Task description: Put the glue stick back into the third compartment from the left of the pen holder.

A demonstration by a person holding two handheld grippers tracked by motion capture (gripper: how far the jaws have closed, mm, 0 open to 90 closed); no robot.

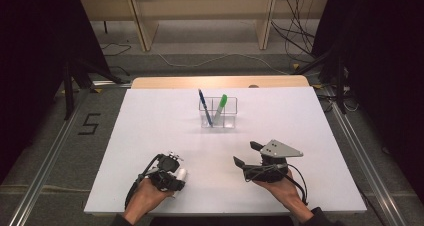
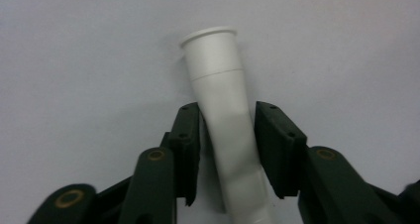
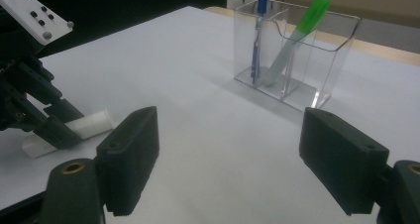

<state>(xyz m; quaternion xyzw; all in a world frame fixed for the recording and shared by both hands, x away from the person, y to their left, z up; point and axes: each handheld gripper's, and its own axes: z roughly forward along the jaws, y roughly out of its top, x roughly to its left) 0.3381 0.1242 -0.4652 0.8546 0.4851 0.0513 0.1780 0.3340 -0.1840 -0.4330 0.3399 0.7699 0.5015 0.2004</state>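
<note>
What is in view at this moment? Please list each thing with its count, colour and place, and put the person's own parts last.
white marker: one, white, lying on the table near the front left, between the jaws of the left hand-held gripper.
clear holder: one, transparent, with compartments, standing mid-table toward the far side.
blue pen: one, blue, leaning in the holder's left part.
green-capped marker: one, green cap, pale body, leaning in the holder right of the pen.
table: one, white top with a wooden far edge.
left hand-held gripper: one, black, pads pressed on the white marker.
right hand-held gripper: one, black with a grey plate, jaws open, nothing between them.
hands: two, at the near edge.
</note>
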